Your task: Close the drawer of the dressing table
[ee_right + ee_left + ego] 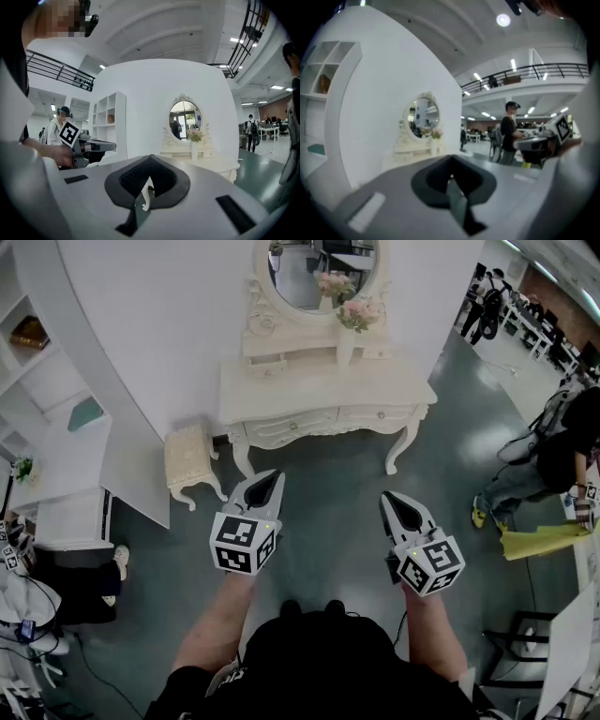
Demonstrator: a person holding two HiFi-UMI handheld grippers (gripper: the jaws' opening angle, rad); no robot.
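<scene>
Head view first: found the dressing table (300, 388)?

— Found at the top middle, backed against the white wall (159, 315), well ahead of the left gripper (273, 476) and the right gripper (387, 496). Bore an oval mirror (319, 273) and a vase of pink flowers (345, 345) on top.

And the drawer (286, 426)?

— Sat in the front, left of centre, beside a second one. Looked flush with the front rail, yet showed too small to swear by.

Touched by either tool?

— No. Hung well short of the table, over the dark floor (328, 531), side by side and apart, both pointed toward it. Carried a marker cube each at the rear.

Left gripper?

— Clenched. Checked in the left gripper view: closed tip to tip, with nothing pinched between. Faced the mirror and table far ahead, left of centre.

Right gripper?

— Clenched as well, seen in the right gripper view: pressed together and empty, aimed at the same table, right of centre there.

Anything else worth noting?

— Saw a cream stool (192, 457) just beside the table's leg on the view's left, white shelves (42, 367) along the far left, and a person (562, 451) in dark clothes at the right edge near a yellow sheet (539, 540).
</scene>
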